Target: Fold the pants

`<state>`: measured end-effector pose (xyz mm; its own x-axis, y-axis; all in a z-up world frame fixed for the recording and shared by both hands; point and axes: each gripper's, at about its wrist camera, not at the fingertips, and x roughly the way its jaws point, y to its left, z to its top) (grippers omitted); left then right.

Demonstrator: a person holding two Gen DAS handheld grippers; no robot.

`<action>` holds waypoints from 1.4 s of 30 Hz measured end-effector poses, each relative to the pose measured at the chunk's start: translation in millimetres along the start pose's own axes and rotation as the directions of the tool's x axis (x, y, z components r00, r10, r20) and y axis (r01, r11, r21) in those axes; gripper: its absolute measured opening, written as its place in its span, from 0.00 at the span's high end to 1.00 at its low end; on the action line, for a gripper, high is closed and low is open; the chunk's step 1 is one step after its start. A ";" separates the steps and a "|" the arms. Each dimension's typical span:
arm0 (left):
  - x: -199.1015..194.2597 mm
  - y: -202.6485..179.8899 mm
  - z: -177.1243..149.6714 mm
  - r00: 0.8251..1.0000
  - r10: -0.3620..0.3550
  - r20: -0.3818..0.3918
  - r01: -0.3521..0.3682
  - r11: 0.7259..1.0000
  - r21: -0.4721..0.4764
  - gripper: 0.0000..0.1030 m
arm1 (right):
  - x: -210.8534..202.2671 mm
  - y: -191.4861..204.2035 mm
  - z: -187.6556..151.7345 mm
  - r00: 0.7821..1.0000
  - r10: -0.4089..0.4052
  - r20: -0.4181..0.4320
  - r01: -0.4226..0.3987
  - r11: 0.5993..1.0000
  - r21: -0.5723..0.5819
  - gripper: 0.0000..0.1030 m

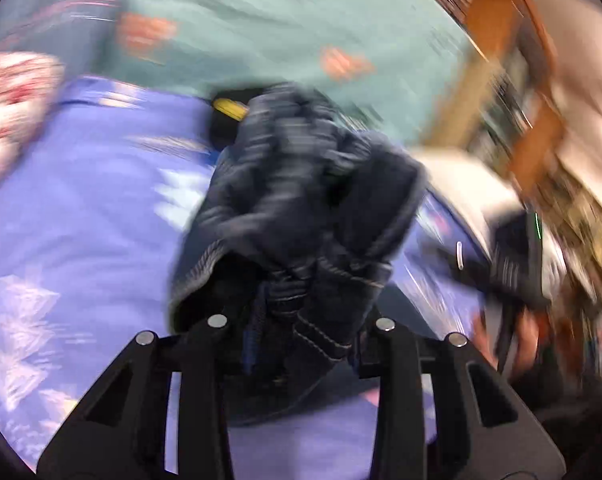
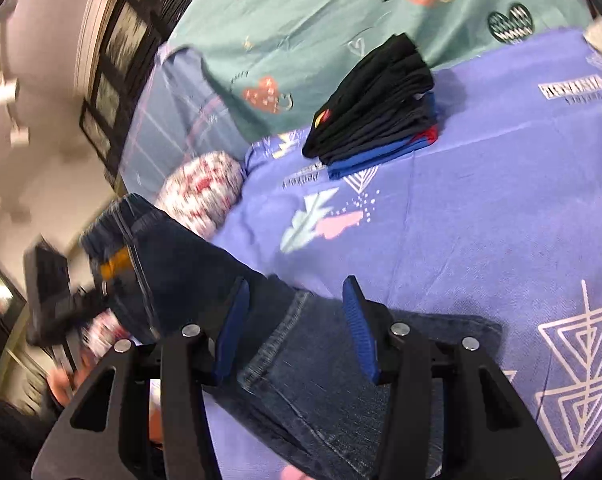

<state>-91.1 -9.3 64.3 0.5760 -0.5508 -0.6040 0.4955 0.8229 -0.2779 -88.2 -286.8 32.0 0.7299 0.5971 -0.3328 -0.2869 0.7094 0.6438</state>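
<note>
Dark blue jeans [image 1: 301, 208] hang bunched in front of the left wrist camera. My left gripper [image 1: 301, 316] is shut on the jeans near a seamed edge and holds them above the purple bedsheet [image 1: 81, 208]. The view is blurred by motion. In the right wrist view the jeans [image 2: 301, 352] lie across the purple sheet [image 2: 481, 220], one end lifted at the left toward the left gripper [image 2: 49, 292]. My right gripper [image 2: 297, 320] is open, its blue pads [image 2: 233, 324] on either side of a jeans leg, just above the fabric.
A stack of folded dark clothes [image 2: 377, 108] sits further back on the sheet. A red-and-white patterned pillow [image 2: 201, 192] lies at the left. A teal blanket with hearts [image 2: 301, 32] covers the far side. Wooden furniture [image 1: 513, 80] stands beyond the bed.
</note>
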 end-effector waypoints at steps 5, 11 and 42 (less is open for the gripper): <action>76.8 -28.4 -33.3 0.963 -0.032 -0.268 0.069 0.989 0.128 0.56 | 5.4 -21.5 0.7 0.992 0.050 -0.112 -0.032 0.988 0.152 0.03; 48.3 -52.6 -43.3 0.954 -0.076 -0.290 0.152 0.956 0.250 0.06 | 26.2 -37.1 -17.1 0.956 0.114 -0.270 -0.042 0.964 0.262 0.03; 25.8 -27.8 -19.4 0.892 -0.382 -0.240 0.409 0.910 0.072 0.02 | -20.3 87.4 -1.7 0.954 -0.104 -0.280 0.043 0.976 -0.215 0.81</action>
<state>-102.6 -43.8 41.9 0.1680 -0.7726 -0.6122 0.7330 0.5132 -0.4464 -129.1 -236.2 93.9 0.5523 0.6011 -0.5776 -0.3815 0.7983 0.4660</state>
